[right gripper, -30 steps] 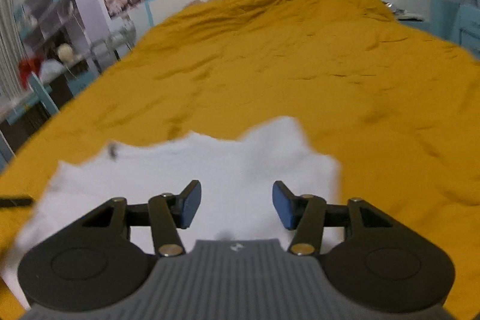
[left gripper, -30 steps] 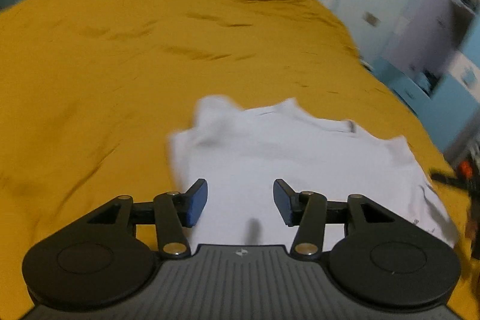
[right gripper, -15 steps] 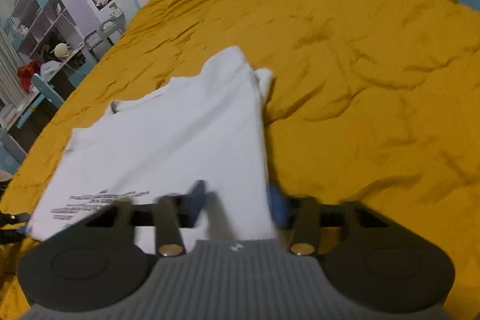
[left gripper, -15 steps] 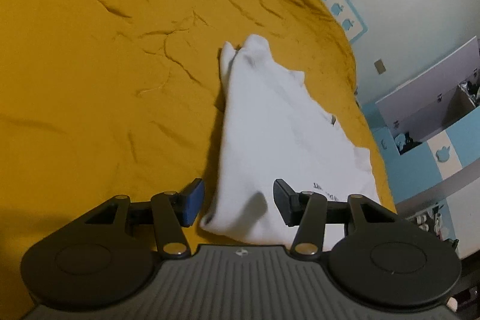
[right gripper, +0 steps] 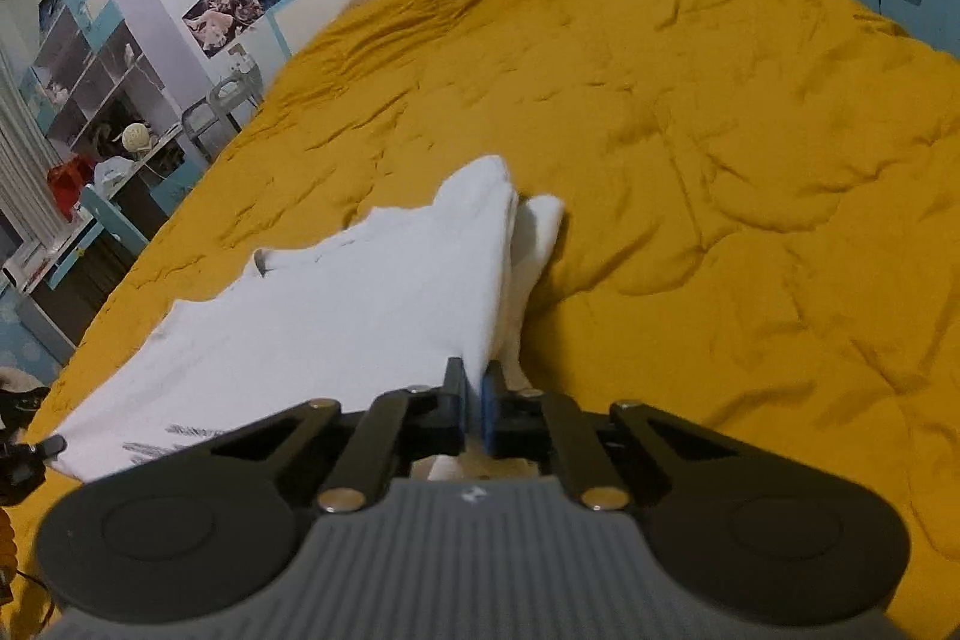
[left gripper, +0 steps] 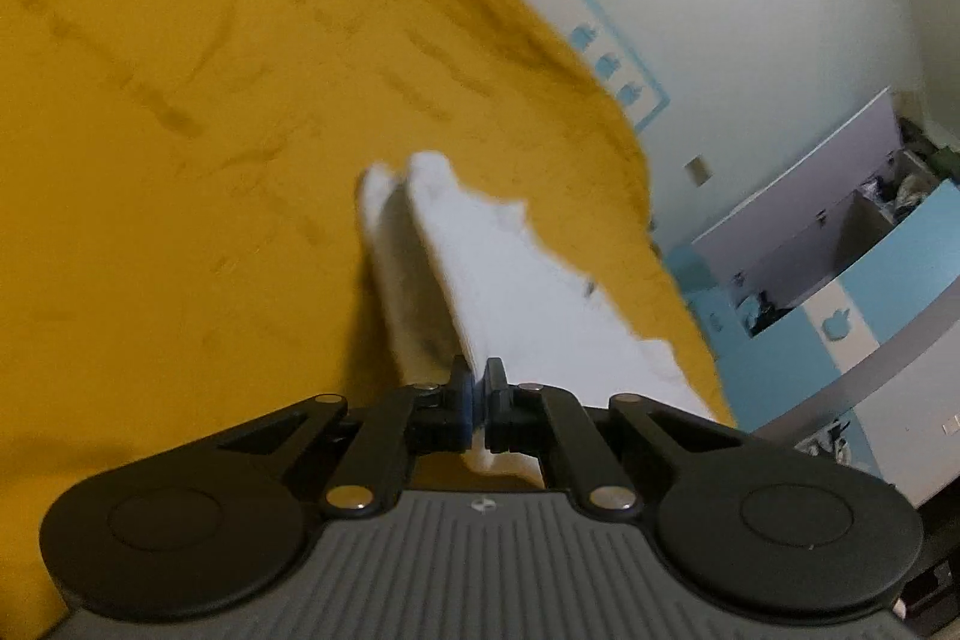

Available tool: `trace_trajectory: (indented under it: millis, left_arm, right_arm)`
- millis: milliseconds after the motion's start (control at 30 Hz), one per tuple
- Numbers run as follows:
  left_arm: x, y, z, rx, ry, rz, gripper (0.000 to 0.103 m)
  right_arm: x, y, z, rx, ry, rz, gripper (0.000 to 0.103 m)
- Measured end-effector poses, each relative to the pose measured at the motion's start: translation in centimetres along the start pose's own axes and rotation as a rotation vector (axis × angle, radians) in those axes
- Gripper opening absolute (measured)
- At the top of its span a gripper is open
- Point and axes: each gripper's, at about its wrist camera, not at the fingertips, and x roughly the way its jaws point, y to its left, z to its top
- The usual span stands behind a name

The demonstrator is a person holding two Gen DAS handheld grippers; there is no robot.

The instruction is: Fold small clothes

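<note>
While both grippers pinch fabric, the step in hand looks like the start of a fold: corners grasped, nothing carried over yet. Left gripper [left gripper: 478, 394], lower centre of its frame, jaws pressed together on the near edge of the white shirt [left gripper: 510, 280]; blurry view. Right gripper [right gripper: 473, 403], lower centre of its frame, likewise clamped on the shirt [right gripper: 336, 316] at its near right corner. Shirt lies on the orange bedspread [right gripper: 690, 130], spreading from frame centre to lower left in the right view, with a sleeve [right gripper: 537, 226] tucked under at its right edge and printed text near the lower-left hem. Next move probably calls for lifting both held points together and carrying them across to the opposite side, keeping tension even so the layer doesn't bunch. Containers: none on the bed; shelves [right gripper: 96, 64] at left hold clutter, too small to identify.
</note>
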Motion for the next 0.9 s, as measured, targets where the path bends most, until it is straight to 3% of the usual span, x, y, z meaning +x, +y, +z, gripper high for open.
trace_trajectory:
  millis: [167, 300, 333, 367, 400, 467, 533, 667, 767, 900]
  left_arm:
    - [2.9, 3.4, -2.1, -0.041, 0.141, 0.077, 0.003]
    - [2.9, 2.8, -1.3, -0.038, 0.184, 0.088, 0.007]
    - [2.5, 2.4, -1.1, -0.018, 0.188, 0.105, 0.014]
    - [2.0, 2.1, -0.8, 0.004, 0.187, 0.124, 0.014]
    - [1.5, 1.5, -0.3, 0.022, 0.181, 0.139, 0.017]
    - [0.8, 0.5, 0.8, 0.055, 0.149, 0.150, 0.027]
    - [1.4, -0.2, 2.1, 0.058, 0.124, 0.097, 0.035]
    - [5.4, -1.5, 4.7, 0.092, 0.070, 0.066, 0.046]
    - [10.0, -2.3, 5.8, 0.124, 0.018, 0.060, 0.046]
    - [15.8, -2.5, 6.4, 0.172, 0.066, 0.153, 0.046]
  right_arm:
    - [1.8, -2.8, -2.7, 0.058, 0.067, -0.031, 0.000]
    - [2.0, -3.1, -2.7, 0.084, 0.064, -0.031, 0.001]
    - [1.8, -2.9, -2.5, 0.075, 0.058, -0.047, 0.005]
    - [1.4, -2.4, -2.3, 0.051, 0.044, -0.083, 0.028]
    - [0.9, -1.8, -2.0, 0.001, 0.016, -0.113, 0.040]
    - [0.1, -0.5, -1.1, -0.091, -0.040, -0.118, 0.040]
    - [0.3, 0.6, 0.6, -0.130, -0.066, -0.061, 0.040]
    - [4.1, 3.1, 3.8, -0.166, -0.091, 0.020, 0.040]
    - [8.5, 4.3, 5.2, -0.169, -0.069, 0.026, 0.040]
    - [13.1, 4.1, 5.3, -0.172, 0.017, -0.019, 0.039]
